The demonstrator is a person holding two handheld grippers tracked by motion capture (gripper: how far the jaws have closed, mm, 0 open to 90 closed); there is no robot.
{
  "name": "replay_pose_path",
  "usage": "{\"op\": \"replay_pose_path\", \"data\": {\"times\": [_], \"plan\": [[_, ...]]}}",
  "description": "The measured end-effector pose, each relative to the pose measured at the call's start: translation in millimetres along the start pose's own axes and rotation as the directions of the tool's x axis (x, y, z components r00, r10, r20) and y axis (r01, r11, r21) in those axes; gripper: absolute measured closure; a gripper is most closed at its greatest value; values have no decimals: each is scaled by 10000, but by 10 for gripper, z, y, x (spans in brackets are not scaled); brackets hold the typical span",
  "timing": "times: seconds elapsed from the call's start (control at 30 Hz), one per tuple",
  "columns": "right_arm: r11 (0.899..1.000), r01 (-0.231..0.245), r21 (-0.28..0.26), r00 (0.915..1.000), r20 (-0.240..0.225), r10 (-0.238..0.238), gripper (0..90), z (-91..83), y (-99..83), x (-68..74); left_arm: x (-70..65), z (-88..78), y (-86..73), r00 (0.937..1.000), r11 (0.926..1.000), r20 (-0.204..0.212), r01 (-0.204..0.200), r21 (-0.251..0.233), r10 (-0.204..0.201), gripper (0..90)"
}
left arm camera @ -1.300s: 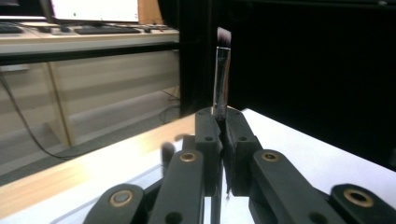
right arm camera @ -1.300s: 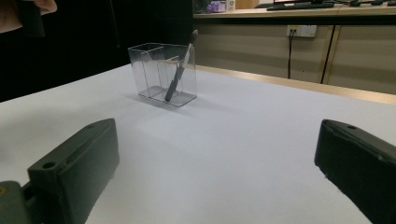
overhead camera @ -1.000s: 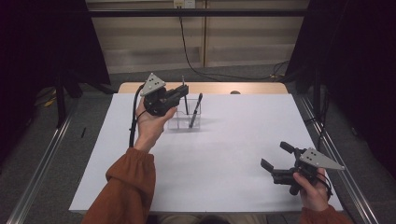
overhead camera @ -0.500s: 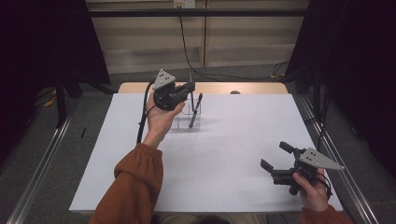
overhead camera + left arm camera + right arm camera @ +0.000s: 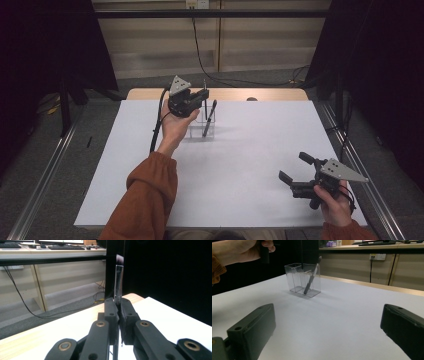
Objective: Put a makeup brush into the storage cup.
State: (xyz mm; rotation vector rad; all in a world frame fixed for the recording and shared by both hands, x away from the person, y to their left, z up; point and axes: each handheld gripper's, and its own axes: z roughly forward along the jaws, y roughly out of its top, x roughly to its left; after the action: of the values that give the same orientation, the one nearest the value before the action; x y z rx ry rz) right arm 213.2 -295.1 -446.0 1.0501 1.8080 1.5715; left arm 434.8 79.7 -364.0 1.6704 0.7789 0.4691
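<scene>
High view: left gripper (image 5: 204,95) raised above the clear holder (image 5: 200,125) near the far edge of the white surface (image 5: 250,165), clamped on a thin brush (image 5: 204,85) held upright. Second brush (image 5: 209,118) leaning inside the holder's right-hand part, tip up. Right gripper (image 5: 294,172) low near the right edge of the surface, well apart from the holder, jaws spread with nothing between.

Left gripper view: pads pressed together on the brush handle (image 5: 117,285), bristles (image 5: 120,259) pointing up.

Right gripper view: wide-open jaws framing the holder (image 5: 303,280), dark brush (image 5: 312,276) tilted within one compartment, left hand (image 5: 242,250) above and left of it.
</scene>
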Motion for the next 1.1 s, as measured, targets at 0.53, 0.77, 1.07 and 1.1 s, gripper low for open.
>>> {"op": "replay_pose_path", "data": {"times": [0.53,0.77,1.07,1.1], "plan": [[10000,-24,23,10000,86,24,0,-2,-3,4,3,81,-152,9998,9988,54,-216,430,214,859],[10000,-12,36,10000,77,12,0,1,-5,5,22,117,-232,9999,9980,96,-114,626,108,858],[10000,-4,39,10000,70,3,0,2,-8,10,17,145,-310,9999,9967,113,-107,802,98,858],[10000,-20,31,10000,61,20,0,2,-7,11,21,141,-313,9998,9966,151,-133,818,121,858]]}}
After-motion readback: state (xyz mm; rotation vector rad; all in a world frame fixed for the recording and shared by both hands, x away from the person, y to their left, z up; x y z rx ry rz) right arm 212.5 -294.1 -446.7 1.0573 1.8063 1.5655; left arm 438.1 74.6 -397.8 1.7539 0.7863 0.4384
